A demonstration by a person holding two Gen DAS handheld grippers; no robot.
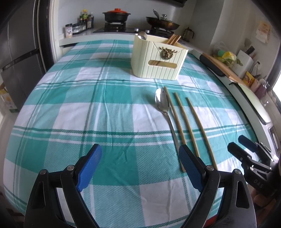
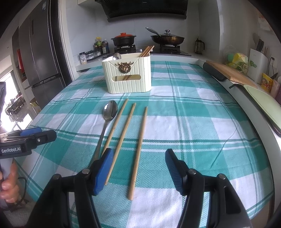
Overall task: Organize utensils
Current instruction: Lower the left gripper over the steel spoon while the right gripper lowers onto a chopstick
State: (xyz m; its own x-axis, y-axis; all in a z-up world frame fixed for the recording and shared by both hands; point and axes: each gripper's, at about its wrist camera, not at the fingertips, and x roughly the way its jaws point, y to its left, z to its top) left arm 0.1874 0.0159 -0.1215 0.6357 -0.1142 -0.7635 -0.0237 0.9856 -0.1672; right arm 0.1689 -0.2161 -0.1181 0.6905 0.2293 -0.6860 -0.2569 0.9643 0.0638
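range hood [image 2: 145, 10] only rightward

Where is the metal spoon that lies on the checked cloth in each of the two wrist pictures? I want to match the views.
Left wrist view: the spoon lies right of centre, bowl toward the cream holder, left of three chopsticks.
Right wrist view: the spoon lies left of centre, again left of the chopsticks, its handle running down toward the blue left finger.
Shared landmark: the cream holder with its brass emblem.
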